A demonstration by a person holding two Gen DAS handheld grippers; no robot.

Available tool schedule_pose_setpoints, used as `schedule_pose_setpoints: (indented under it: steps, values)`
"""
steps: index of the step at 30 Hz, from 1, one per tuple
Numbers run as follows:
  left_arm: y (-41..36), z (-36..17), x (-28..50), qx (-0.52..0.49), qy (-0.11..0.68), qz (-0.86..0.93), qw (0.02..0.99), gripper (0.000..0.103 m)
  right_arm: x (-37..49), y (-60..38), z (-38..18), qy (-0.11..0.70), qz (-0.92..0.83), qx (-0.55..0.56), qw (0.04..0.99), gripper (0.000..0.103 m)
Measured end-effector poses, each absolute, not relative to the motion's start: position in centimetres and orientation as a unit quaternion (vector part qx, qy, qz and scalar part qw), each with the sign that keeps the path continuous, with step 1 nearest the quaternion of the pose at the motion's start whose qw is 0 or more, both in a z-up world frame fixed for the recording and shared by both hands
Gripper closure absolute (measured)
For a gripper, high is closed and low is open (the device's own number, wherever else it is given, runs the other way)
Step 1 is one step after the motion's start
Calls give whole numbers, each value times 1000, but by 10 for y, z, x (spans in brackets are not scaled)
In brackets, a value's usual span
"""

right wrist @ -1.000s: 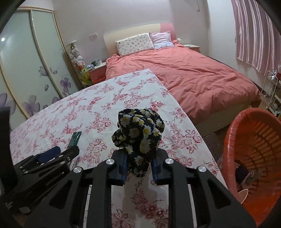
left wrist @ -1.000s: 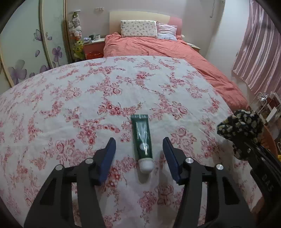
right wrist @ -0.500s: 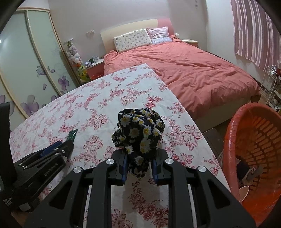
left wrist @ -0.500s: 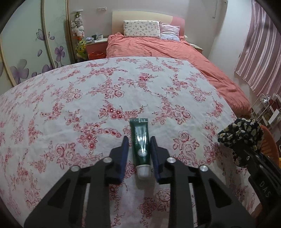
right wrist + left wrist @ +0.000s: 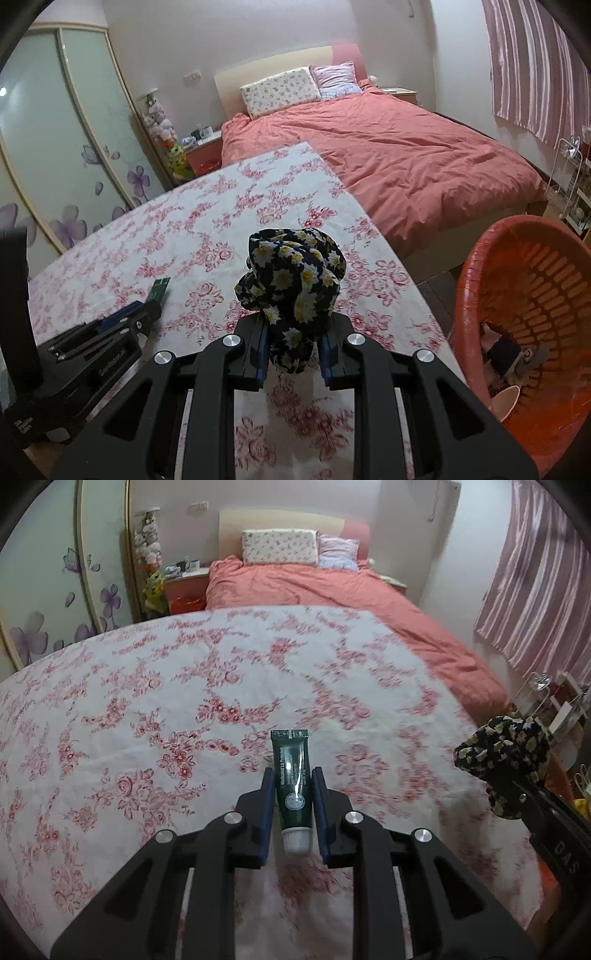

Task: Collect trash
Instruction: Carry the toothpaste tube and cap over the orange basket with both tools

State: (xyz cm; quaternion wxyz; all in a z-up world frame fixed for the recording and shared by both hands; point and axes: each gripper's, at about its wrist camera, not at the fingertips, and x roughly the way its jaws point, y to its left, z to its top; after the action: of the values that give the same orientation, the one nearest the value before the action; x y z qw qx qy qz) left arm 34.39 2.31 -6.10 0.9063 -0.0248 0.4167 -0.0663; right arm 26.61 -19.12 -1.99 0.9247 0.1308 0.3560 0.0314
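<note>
My left gripper (image 5: 293, 775) is shut on a dark green tube (image 5: 291, 786) with a white cap and holds it just above the floral tablecloth (image 5: 147, 709). The tube's flat end also shows in the right wrist view (image 5: 160, 288), past the left gripper (image 5: 147, 314). My right gripper (image 5: 291, 332) is shut on a crumpled dark cloth with yellow and white daisies (image 5: 291, 280), held over the table's right part. This cloth also shows at the right of the left wrist view (image 5: 504, 753). An orange slotted basket (image 5: 476, 295) stands on the floor to the right of the table.
The basket holds several scraps and a pale cup (image 5: 506, 402). A bed with a salmon cover (image 5: 406, 147) lies beyond the table. A sliding wardrobe with flower decals (image 5: 55, 147) is at the left. A wire rack (image 5: 569, 184) stands by the striped curtain (image 5: 535, 66).
My left gripper closed on the green tube and lifted it off the cloth. My right gripper kept hold of the daisy cloth and moved slightly.
</note>
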Motion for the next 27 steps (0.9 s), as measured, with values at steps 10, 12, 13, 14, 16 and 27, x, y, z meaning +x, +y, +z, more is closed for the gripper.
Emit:
schedule_pose_setpoints:
  steps: [10, 12, 13, 14, 16, 27]
  values:
    - [-6, -10, 303, -31, 369, -126, 920, 83, 230, -211, 9, 307, 28, 137, 941, 82]
    - [-15, 1, 294, -31, 359, -140, 922, 83, 222, -217, 15, 295, 23, 138, 945, 82]
    - [-20, 7, 289, -32, 353, -150, 923, 83, 218, -220, 17, 289, 20, 138, 947, 82]
    - [-26, 14, 283, -31, 347, -160, 924, 83, 213, -224, 21, 281, 15, 138, 950, 82]
    - [-38, 24, 275, -30, 337, -176, 924, 83, 204, -233, 27, 266, 2, 136, 954, 82]
    - [-110, 47, 244, -23, 320, -264, 910, 83, 167, -296, 40, 214, -83, 143, 963, 82]
